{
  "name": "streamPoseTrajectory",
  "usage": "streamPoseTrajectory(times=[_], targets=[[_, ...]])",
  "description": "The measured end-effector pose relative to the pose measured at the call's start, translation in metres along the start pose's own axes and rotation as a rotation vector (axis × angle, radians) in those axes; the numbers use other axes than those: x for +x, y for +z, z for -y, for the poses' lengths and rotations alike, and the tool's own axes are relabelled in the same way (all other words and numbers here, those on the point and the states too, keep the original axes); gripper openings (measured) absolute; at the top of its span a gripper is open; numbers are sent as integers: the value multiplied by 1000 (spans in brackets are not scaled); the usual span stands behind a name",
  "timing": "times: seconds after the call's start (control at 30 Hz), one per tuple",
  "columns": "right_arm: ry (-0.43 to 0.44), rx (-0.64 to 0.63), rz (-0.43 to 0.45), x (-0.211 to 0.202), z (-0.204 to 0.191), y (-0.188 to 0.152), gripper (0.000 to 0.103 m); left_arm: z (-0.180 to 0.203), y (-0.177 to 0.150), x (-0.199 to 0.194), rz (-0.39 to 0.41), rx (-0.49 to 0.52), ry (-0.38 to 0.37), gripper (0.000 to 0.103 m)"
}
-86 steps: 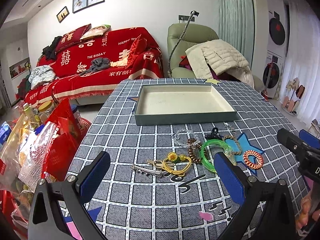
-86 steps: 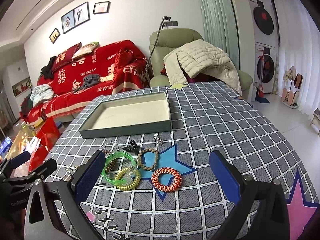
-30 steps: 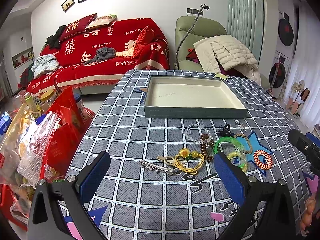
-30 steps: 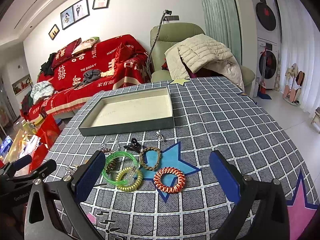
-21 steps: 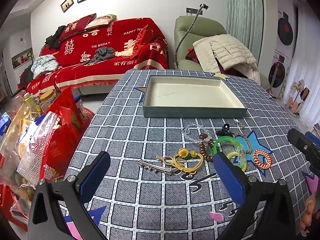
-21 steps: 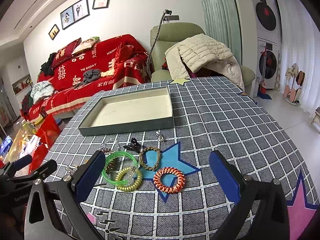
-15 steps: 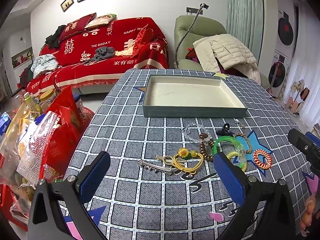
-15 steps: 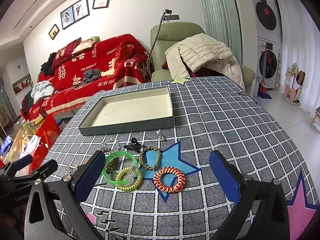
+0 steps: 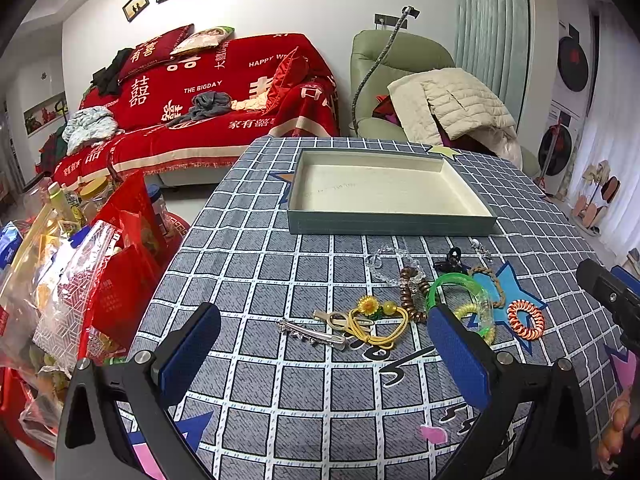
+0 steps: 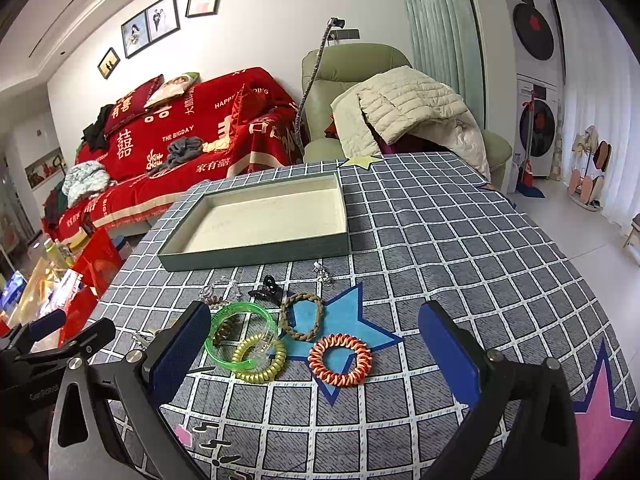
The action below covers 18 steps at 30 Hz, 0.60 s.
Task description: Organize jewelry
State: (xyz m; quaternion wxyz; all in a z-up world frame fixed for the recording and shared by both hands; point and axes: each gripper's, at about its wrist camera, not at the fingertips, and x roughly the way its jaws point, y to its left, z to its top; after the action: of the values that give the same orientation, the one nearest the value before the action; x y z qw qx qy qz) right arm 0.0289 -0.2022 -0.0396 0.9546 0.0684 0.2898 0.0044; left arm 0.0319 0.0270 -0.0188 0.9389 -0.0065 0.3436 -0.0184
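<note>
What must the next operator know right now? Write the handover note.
Left gripper: open, holds nothing.
Right gripper: open, holds nothing.
Tray: empty, at the far side of the table.
All pieces lie loose in front of it: green bangle, yellow coil tie, orange coil tie, braided bracelet, black claw clip, silver hair clip.
Done: nothing. Left: move everything into the tray.

Ahead of the jaws: white wall with framed photos (image 10: 154,24), red-covered sofa (image 9: 208,92), green armchair (image 10: 360,92) holding a cream jacket (image 10: 404,108). Right: stacked washer and dryer (image 10: 534,80).
</note>
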Motion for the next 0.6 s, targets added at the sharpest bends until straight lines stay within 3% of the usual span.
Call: streamPoseTrajectory(times=[0.6], targets=[[-4,6,-11,5,3,-1,103,-1,3,8,-24,3,-12,103]])
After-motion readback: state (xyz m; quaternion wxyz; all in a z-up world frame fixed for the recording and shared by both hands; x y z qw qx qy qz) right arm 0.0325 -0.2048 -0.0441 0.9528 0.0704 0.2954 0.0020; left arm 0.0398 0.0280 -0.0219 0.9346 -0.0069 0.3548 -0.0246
